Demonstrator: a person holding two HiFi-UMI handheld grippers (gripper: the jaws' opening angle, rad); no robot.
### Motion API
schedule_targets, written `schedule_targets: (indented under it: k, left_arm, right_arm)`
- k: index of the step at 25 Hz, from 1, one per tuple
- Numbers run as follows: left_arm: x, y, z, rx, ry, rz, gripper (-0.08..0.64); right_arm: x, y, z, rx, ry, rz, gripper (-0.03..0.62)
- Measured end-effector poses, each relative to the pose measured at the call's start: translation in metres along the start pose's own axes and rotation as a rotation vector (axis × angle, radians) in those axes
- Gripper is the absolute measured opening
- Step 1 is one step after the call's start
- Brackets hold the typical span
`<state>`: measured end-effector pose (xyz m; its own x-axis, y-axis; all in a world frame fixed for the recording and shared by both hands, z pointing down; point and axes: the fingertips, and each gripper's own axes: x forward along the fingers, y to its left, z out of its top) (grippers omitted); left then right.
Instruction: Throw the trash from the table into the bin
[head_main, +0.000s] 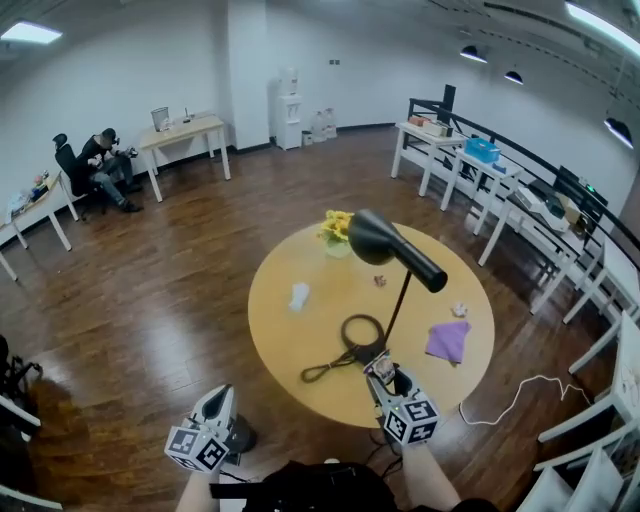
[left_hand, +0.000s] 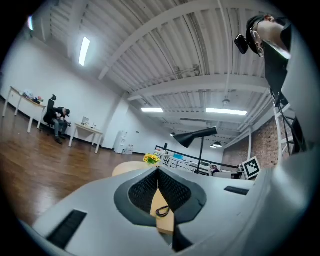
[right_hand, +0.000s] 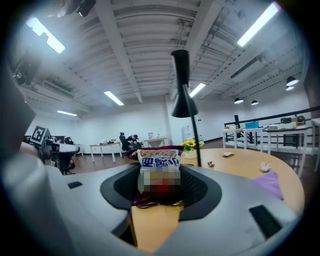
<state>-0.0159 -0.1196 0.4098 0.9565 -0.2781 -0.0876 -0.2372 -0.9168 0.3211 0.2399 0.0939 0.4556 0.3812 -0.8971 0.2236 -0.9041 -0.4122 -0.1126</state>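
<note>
My right gripper (head_main: 380, 372) is clamped on a snack packet (right_hand: 159, 161). The pads press on its two sides and its printed top stands up past the jaw tips, so I judge this to be the carrying step: one piece of trash taken, not yet dropped. The packet sits over the near edge of the surface (head_main: 300, 340), just by the lamp's (head_main: 385, 245) base and its cable (head_main: 340, 358). Next I need to swing it off the surface to the bin and open only once it is right above the mouth. No view shows the bin for certain; a dark shape low between my arms may be it. More trash waits: a white wad (head_main: 299, 295), a small wrapper (head_main: 380, 281), a crumpled bit (head_main: 459, 310), and a purple cloth (head_main: 448, 341). The right gripper points almost level across the surface, tipped slightly down. My left gripper (left_hand: 157, 171) has its jaws together on nothing, held level over the floor left of the near edge.
</note>
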Motion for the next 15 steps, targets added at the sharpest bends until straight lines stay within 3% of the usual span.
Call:
schedule_targets:
  k: [3,6,9,15]
  left_arm:
    - [-0.043,0.033,0.02,0.013,-0.053,0.105,0.001]
    - [-0.104,0.056,0.03,0.043,-0.095,0.237,0.001]
    - [-0.158,0.08,0.038,0.046,-0.162,0.369,0.001]
    - [-0.262,0.103,0.049,0.049,-0.244,0.569,0.001]
  right_arm:
    - [0.029,0.05,0.015,-0.041,-0.016,0.106,0.219]
    - [0.05,0.093,0.006,-0.012,-0.021,0.199,0.219]
    - [0.076,0.13,0.001,-0.04,-0.018,0.291,0.218]
    - [0.113,0.235,-0.005,-0.112,0.012,0.5,0.216]
